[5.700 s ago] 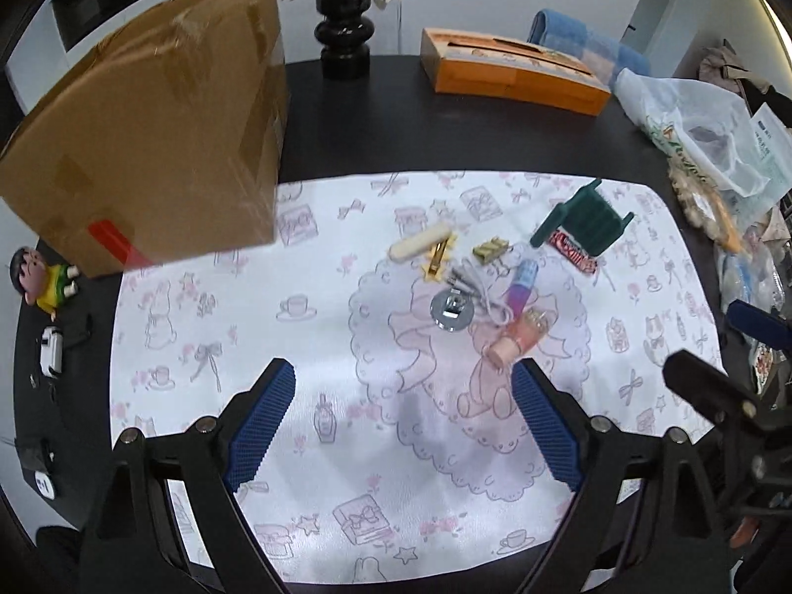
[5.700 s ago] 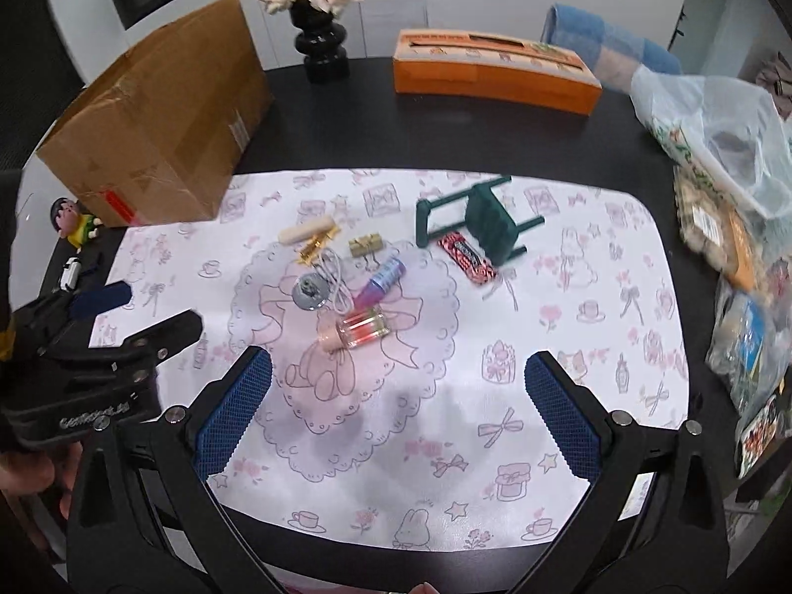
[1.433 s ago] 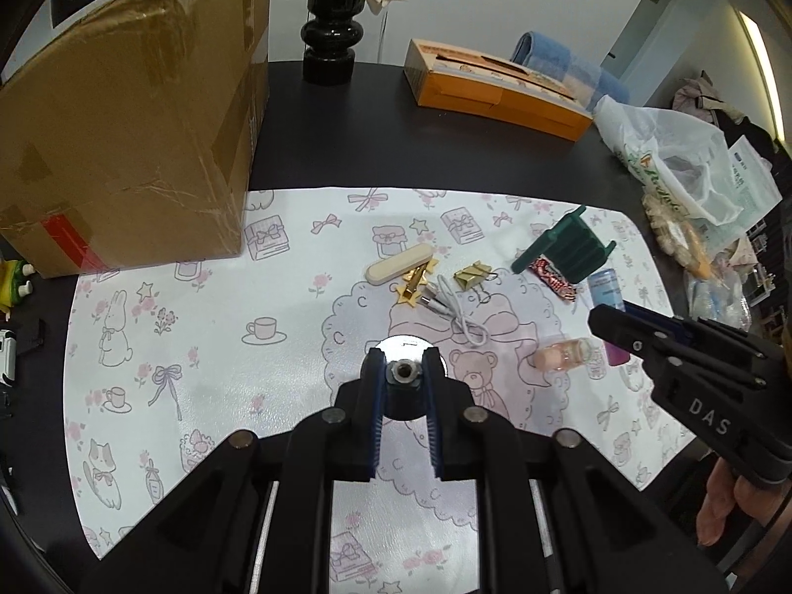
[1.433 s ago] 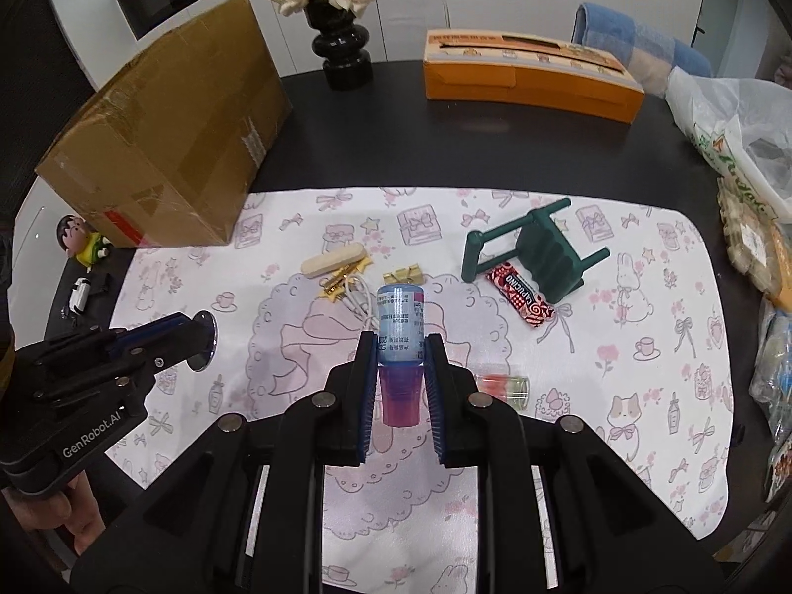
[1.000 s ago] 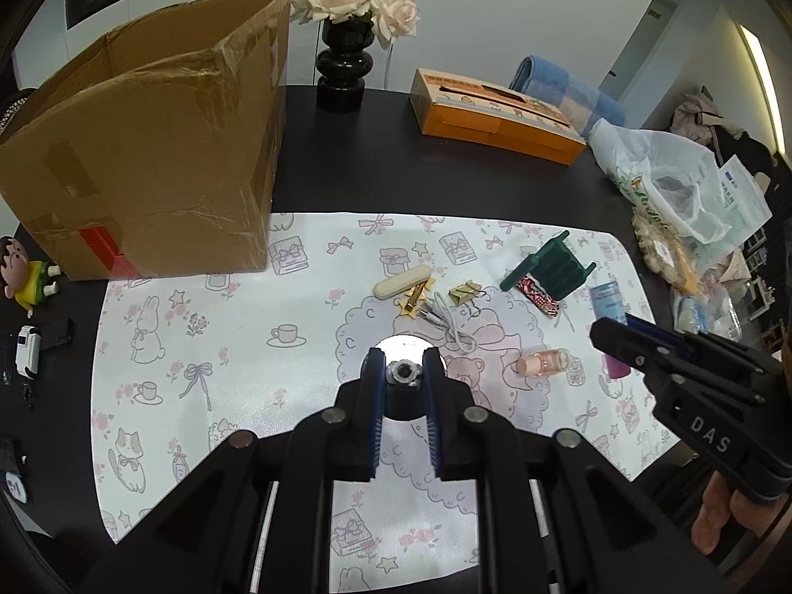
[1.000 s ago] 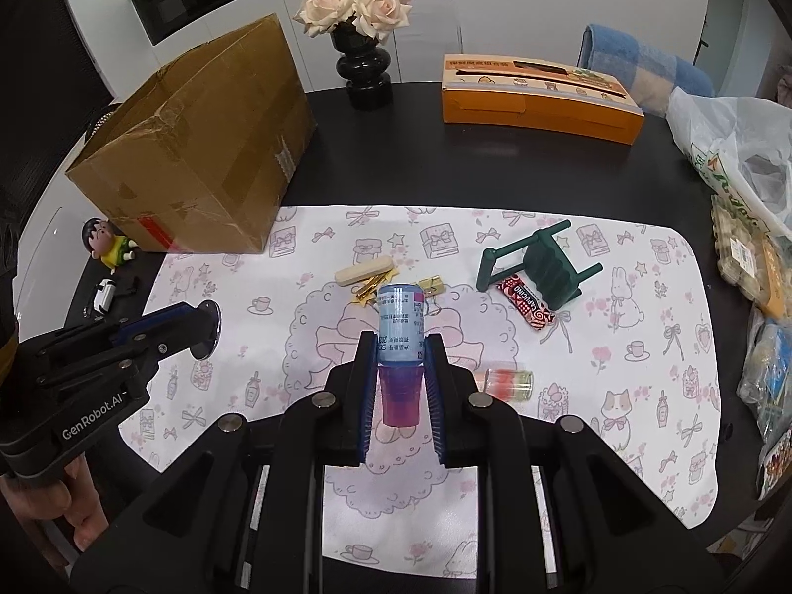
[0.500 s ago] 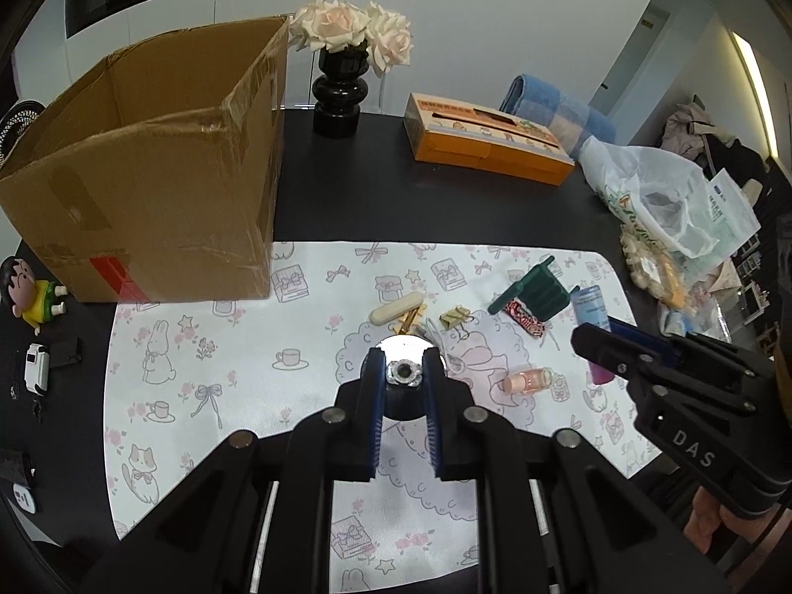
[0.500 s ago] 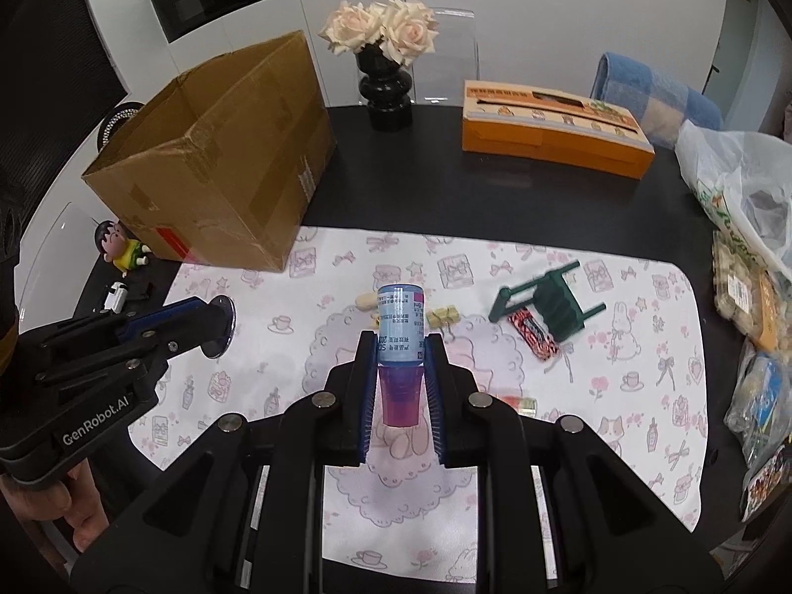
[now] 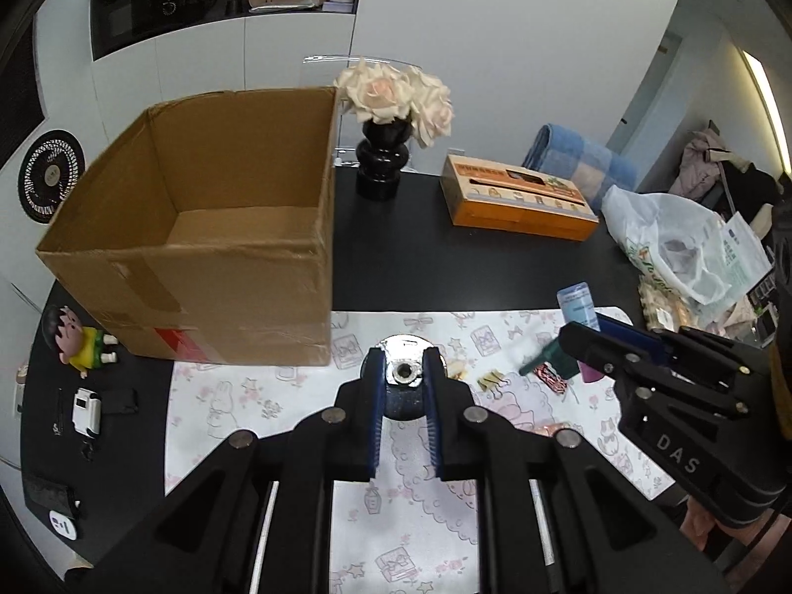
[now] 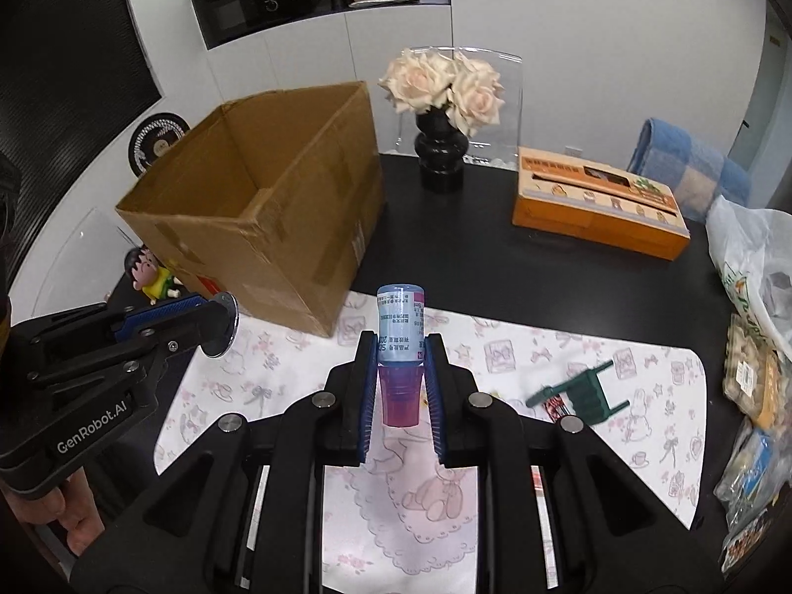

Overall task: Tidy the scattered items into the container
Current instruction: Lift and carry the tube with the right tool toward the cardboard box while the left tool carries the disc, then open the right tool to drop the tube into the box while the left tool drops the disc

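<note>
My left gripper (image 9: pixel 402 375) is shut on a round silver metal disc (image 9: pixel 403 371), held high above the mat. My right gripper (image 10: pixel 400 369) is shut on a blue-and-purple bottle (image 10: pixel 400 341), upright between the blue pads. The open cardboard box (image 9: pixel 208 227) stands at the back left with nothing visible inside it; in the right wrist view the cardboard box (image 10: pixel 277 208) is ahead to the left. Left on the patterned mat (image 10: pixel 495 445) are a green toy chair (image 10: pixel 584 393), a red wrapper (image 9: pixel 550 377), gold clips (image 9: pixel 490 380) and a small pink bottle (image 9: pixel 552 429).
A black vase of roses (image 9: pixel 383 158), an orange tissue box (image 9: pixel 515 198) and a blue towel (image 9: pixel 579 158) stand at the back. Plastic bags with snacks (image 9: pixel 683 257) crowd the right edge. A cartoon figurine (image 9: pixel 74 336) and small devices (image 9: pixel 86 411) lie left of the mat.
Both grippers have risen and pulled back with the disc and the bottle held. The box's open top and inside have come into view.
</note>
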The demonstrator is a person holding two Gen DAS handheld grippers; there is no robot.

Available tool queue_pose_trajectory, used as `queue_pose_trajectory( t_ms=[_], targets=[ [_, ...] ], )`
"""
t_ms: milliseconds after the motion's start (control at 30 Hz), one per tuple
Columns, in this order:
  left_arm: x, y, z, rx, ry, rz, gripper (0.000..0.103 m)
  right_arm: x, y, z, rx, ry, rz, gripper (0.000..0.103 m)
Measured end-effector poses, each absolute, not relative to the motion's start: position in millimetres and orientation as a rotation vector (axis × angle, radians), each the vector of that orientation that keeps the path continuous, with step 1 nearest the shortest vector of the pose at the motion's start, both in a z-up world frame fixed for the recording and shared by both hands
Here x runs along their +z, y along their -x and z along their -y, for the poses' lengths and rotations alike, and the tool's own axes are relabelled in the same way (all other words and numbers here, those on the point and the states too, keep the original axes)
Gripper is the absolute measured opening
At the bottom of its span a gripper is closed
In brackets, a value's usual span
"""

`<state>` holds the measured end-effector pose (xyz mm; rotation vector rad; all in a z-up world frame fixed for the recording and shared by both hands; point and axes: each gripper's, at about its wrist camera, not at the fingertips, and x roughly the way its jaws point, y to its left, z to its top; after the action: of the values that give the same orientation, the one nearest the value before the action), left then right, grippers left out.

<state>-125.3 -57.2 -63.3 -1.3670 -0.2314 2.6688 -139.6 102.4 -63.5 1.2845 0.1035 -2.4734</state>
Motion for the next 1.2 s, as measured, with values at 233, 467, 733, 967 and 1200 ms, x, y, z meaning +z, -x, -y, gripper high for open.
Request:
queue_pose_trajectory(
  t_ms=[233,467,733,967,1200],
  targets=[
    [-40.2,142.4,91.0,2.73,1.347,0.264,0.015,-43.1,164.7,-64.5,-2.424,-1.248,-0.121,0.019],
    [-25.7,167.7,135.9,2.811,1.366,0.283,0.015,-34.7,196.5,-9.3,-2.345,-1.241,-0.156,0.019],
    [-27.0,195.5,186.7,2.847,1.431,0.35,0.015,-33.8,233.4,50.3,-2.264,-1.264,-0.195,0.019],
    [-32.7,225.8,223.7,2.855,1.495,0.414,0.015,-40.9,270.8,89.3,-2.209,-1.316,-0.186,0.019],
    [-55.5,255.0,234.7,2.85,1.581,0.36,0.015,-67.6,303.5,119.9,-2.149,-1.43,-0.201,0.02]
  ],
)
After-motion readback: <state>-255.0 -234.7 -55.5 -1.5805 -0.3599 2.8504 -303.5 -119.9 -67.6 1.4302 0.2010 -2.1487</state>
